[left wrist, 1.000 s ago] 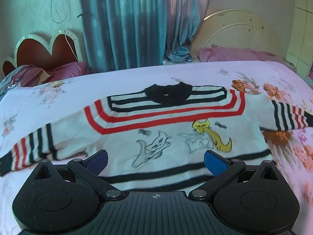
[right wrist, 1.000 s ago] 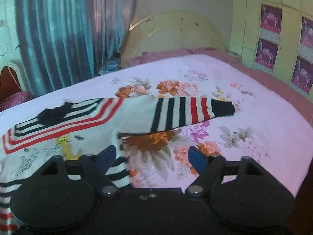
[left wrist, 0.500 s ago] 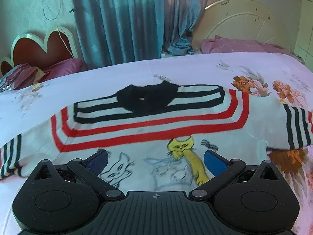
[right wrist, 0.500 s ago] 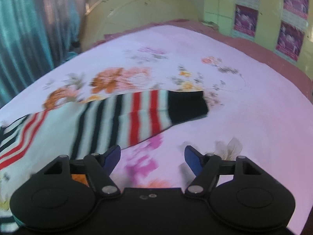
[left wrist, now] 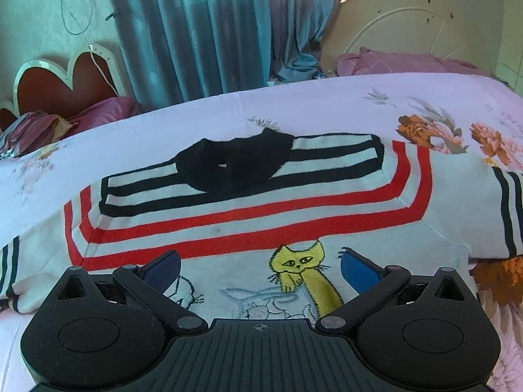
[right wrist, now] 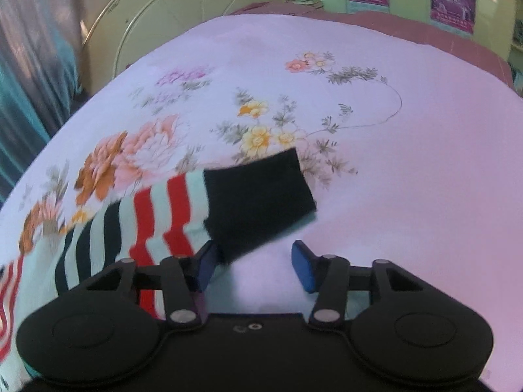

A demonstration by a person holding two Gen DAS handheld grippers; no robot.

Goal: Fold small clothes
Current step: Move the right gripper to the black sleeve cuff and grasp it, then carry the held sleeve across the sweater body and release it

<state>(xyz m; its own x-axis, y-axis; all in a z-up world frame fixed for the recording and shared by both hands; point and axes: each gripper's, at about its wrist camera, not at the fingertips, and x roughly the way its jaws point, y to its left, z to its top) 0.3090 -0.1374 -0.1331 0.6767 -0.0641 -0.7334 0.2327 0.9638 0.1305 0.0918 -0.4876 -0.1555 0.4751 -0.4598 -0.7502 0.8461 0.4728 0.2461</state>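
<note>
A small white sweater (left wrist: 261,225) with red and black stripes, a black collar (left wrist: 235,166) and cat drawings lies flat on the bed, sleeves spread out. My left gripper (left wrist: 260,269) is open and empty, just above the sweater's chest by the yellow cat (left wrist: 302,271). In the right wrist view the right sleeve (right wrist: 163,215) ends in a black cuff (right wrist: 258,199). My right gripper (right wrist: 255,269) is open, close over the cuff's near edge, with the left finger (right wrist: 206,268) beside the cuff.
The floral bedsheet (right wrist: 376,150) covers the bed. Behind stand teal curtains (left wrist: 202,29), a cream headboard (left wrist: 402,23), pink bedding (left wrist: 402,62) and a heart-shaped headboard (left wrist: 62,81). A wardrobe with posters (right wrist: 451,0) is at the far right.
My left gripper moved forward over the sweater toward the collar. My right gripper moved right along the sleeve and came down close to the black cuff. Both stayed open.
</note>
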